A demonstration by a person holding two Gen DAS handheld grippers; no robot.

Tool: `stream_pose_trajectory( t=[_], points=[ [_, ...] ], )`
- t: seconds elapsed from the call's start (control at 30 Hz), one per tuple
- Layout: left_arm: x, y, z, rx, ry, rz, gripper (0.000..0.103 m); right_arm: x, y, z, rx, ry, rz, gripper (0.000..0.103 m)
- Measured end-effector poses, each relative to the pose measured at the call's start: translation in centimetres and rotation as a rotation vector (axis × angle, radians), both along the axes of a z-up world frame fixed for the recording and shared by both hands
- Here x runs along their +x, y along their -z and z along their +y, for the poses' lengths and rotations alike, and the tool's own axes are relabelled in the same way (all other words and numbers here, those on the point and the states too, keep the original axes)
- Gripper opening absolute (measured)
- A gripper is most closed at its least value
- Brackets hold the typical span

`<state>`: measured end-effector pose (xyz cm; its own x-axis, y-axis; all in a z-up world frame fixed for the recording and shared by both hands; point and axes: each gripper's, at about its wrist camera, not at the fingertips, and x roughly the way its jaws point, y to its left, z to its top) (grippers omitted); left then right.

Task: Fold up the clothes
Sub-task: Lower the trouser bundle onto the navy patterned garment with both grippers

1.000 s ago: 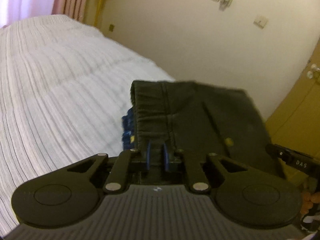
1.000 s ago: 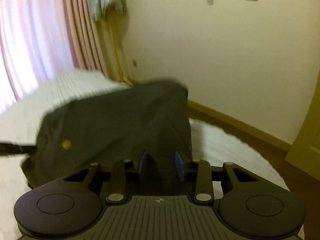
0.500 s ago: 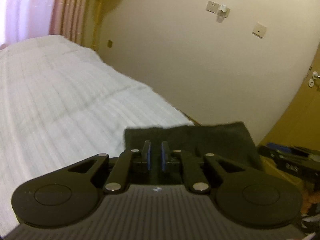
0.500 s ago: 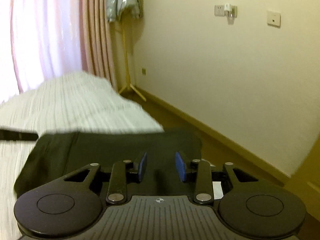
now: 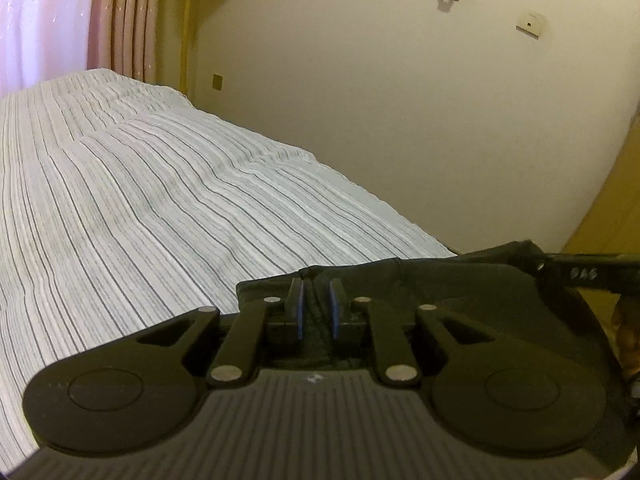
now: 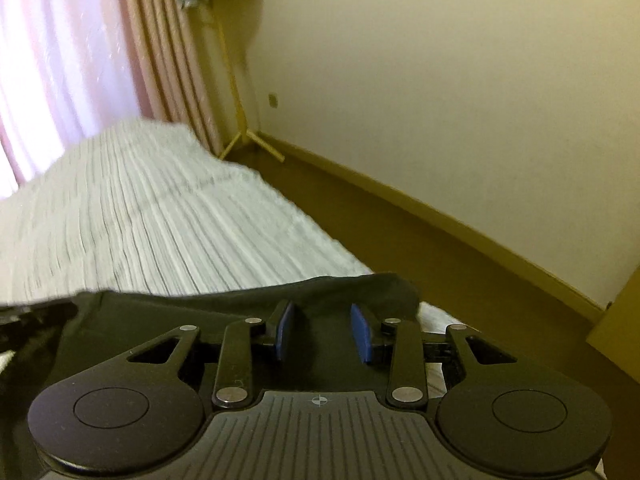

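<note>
Clothes [image 5: 440, 300] lie dark and flat at the near edge of the bed [image 5: 160, 200], by its right corner. Left gripper [image 5: 316, 308] has its jaws close together with a seam of the cloth between the blue pads; they have just been opening a little, and the pads look like they pinch it. Right gripper [image 6: 322, 332] has its jaws wider apart, with cloth between them, but I cannot tell if they squeeze it. A pink curtain [image 6: 80, 60] hangs past the far end of the bed.

Striped white bed [image 5: 160, 208] — dark garment [image 5: 460, 280] flat at its near edge.
</note>
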<state>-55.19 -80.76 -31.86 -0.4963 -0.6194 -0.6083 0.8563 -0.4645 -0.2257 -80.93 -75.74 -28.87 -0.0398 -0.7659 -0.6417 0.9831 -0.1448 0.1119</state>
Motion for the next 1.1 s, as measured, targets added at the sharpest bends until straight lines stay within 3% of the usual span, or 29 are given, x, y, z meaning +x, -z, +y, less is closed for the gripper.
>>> stream_pose_trajectory(
  t=[0.13, 0.27, 0.43, 0.53, 0.63, 0.8, 0.93, 0.97, 1.03, 1.1],
  points=[
    [2.4, -3.3, 2.3, -0.030, -0.005, 0.064, 0.006, -0.2, -3.0, 4.9, -0.085, 0.018, -0.034, 0.035],
    [4.6, -5.4, 7.5, -0.081, 0.037, 0.072, 0.006, 1.5, -3.7, 11.3, -0.082, 0.014, -0.036, 0.035],
    [4.1, -2.9, 11.9, -0.033, 0.077, -0.032, 0.006, 4.6, -1.8, 16.8, -0.057, 0.010, 0.009, 0.035],
    [4.2, -1.2, 11.9, 0.022, 0.013, -0.021, 0.008, 5.9, 0.9, 16.0, 0.020, -0.006, 0.054, 0.035],
    [3.8, -1.5, 11.5, 0.031, -0.018, -0.031, 0.008, 6.4, 0.7, 14.2, 0.046, -0.030, 0.120, 0.035],
    [3.3, -3.9, 13.3, 0.047, -0.072, -0.102, 0.008, 4.8, -1.7, 18.2, 0.048, 0.024, -0.014, 0.036],
    [3.4, -5.6, 16.5, 0.083, -0.071, -0.133, 0.012, 6.2, -2.4, 21.8, 0.080, 0.052, -0.056, 0.036],
    [3.4, -6.1, 17.5, 0.093, -0.068, -0.137, 0.014, 6.7, -2.5, 23.0, 0.088, 0.059, -0.062, 0.038],
    [3.6, -7.1, 19.9, 0.107, -0.056, -0.157, 0.018, 7.7, -3.2, 25.3, 0.094, 0.083, -0.069, 0.076],
    [3.9, -8.1, 22.1, 0.113, -0.052, -0.180, 0.024, 8.7, -4.4, 27.2, 0.062, 0.107, -0.072, 0.077]
  ],
)
